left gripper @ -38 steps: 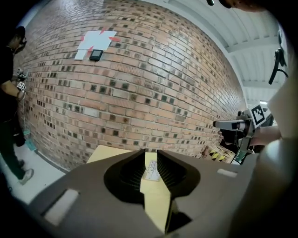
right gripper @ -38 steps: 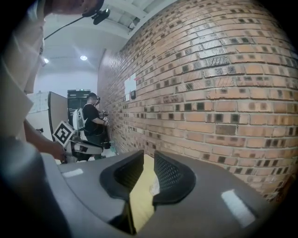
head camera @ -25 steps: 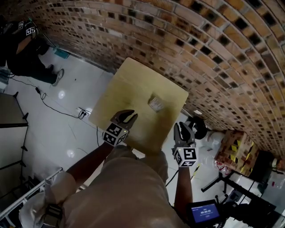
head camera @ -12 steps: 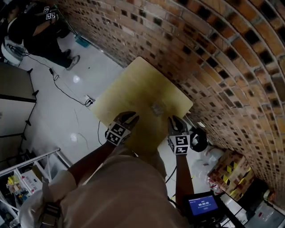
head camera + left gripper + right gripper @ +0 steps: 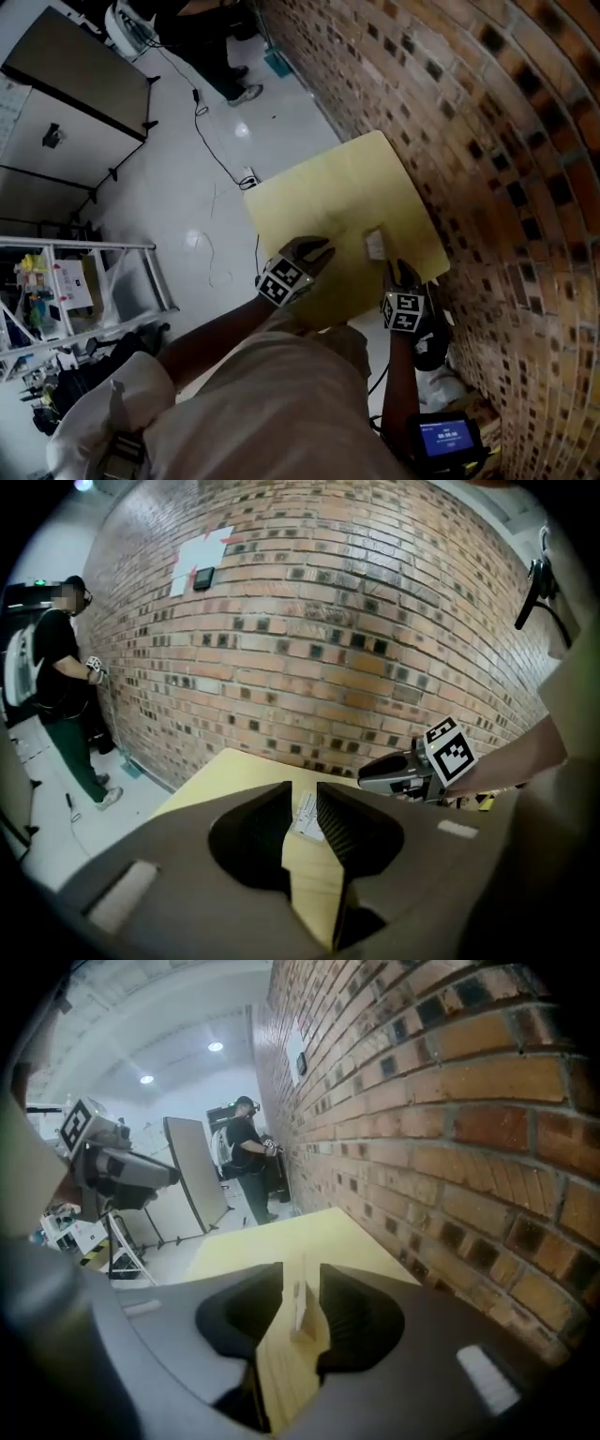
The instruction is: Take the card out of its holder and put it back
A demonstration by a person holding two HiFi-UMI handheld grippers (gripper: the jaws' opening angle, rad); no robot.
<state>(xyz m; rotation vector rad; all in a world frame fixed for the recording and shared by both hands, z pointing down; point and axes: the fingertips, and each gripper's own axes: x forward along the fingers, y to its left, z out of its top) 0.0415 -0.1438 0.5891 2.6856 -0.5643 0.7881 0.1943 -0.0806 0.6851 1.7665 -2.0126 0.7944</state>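
A small white card [image 5: 375, 245] stands in a low holder on the yellow table [image 5: 328, 202], near the table's wall side. In the right gripper view the card [image 5: 299, 1307] shows edge-on, upright, in line with the gap between the jaws. My right gripper [image 5: 398, 270] is just short of it; its jaws have just been opening, and no pad touches the card. My left gripper [image 5: 319, 249] hovers over the table to the card's left, open with nothing in it. In the left gripper view the card [image 5: 305, 815] lies ahead between the jaws, and the right gripper [image 5: 380, 778] is beyond.
A brick wall [image 5: 487, 141] runs along the table's far side. A person [image 5: 246, 1162] stands far off by the wall, beside a grey panel [image 5: 84, 84]. A metal rack [image 5: 56, 281] stands at the left. Cables lie across the white floor [image 5: 202, 103].
Both grippers have moved in over the table toward the card. The right one came down from beyond the table's near edge to just short of the card. The head view swung round.
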